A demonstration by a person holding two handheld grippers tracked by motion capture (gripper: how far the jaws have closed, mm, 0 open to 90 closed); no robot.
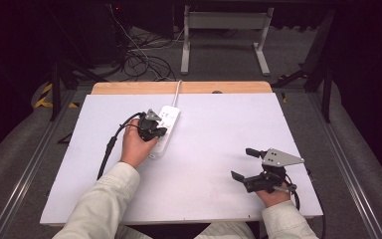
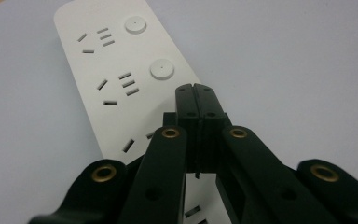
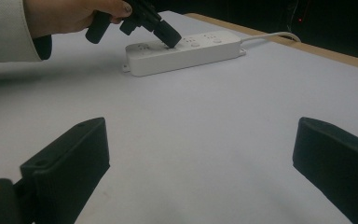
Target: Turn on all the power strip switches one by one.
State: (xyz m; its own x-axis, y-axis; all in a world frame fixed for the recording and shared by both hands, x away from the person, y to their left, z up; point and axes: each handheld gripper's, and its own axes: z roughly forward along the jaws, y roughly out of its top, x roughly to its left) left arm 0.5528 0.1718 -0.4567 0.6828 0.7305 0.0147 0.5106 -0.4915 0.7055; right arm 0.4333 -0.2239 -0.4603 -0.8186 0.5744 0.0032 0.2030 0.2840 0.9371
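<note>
Pressure should go straight down, we judge: from above, our left gripper (image 1: 155, 130) leans over the power strip (image 1: 168, 122) at mid-table (image 1: 209, 164). Its own view has fingers (image 2: 186, 100) pressed together, tips over the strip beside a round button (image 2: 161, 70). Our right gripper (image 3: 200, 154), fingers spread and empty, faces the strip from well apart.

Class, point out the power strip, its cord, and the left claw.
power strip (image 3: 168, 63), right gripper view, its long side wall.
cord (image 1: 177, 92), high view, middle of the cord.
left claw (image 2: 196, 95), left gripper view, closed tips.
</note>
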